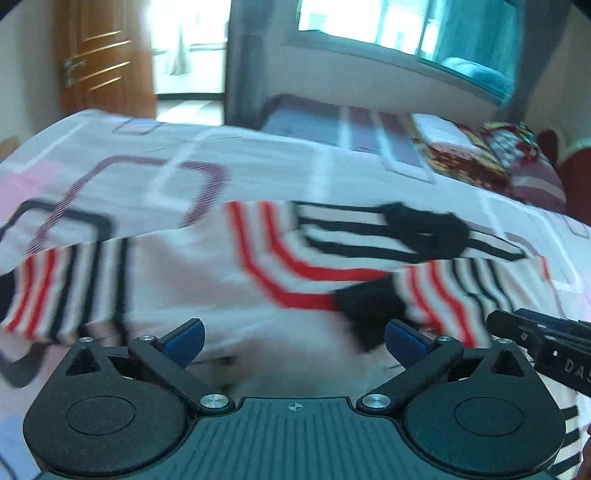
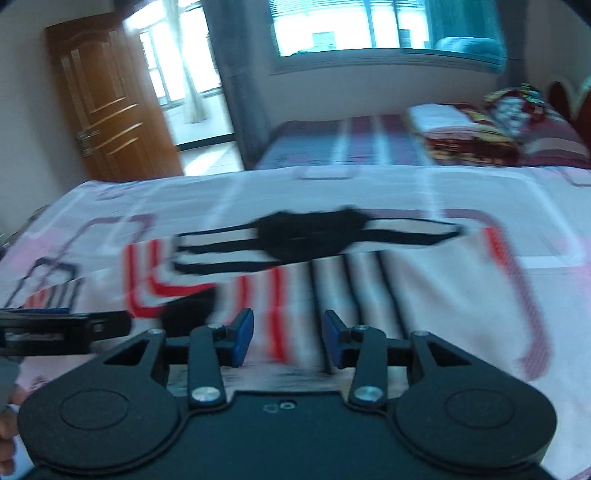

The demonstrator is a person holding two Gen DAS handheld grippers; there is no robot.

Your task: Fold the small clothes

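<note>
A small white garment [image 1: 295,258] with red and black stripes and a black collar [image 1: 424,229] lies spread on the bed, partly folded over itself; both views are blurred. My left gripper [image 1: 293,332] hovers over its near edge, jaws wide open, with nothing between the blue pads. My right gripper [image 2: 288,325] stands open with a narrower gap above the striped cloth [image 2: 295,273], and its pads press on nothing. Each gripper shows in the other's view: the right one's fingers [image 1: 517,328] at the right edge, the left one's fingers [image 2: 74,328] at the left edge.
The bed sheet [image 1: 258,162] is white and pink with rounded square outlines. Behind it stands a second bed [image 2: 351,144] with striped cover and folded red blankets [image 2: 476,136]. A wooden door [image 2: 110,103] is at the back left, a window [image 2: 351,26] at the back.
</note>
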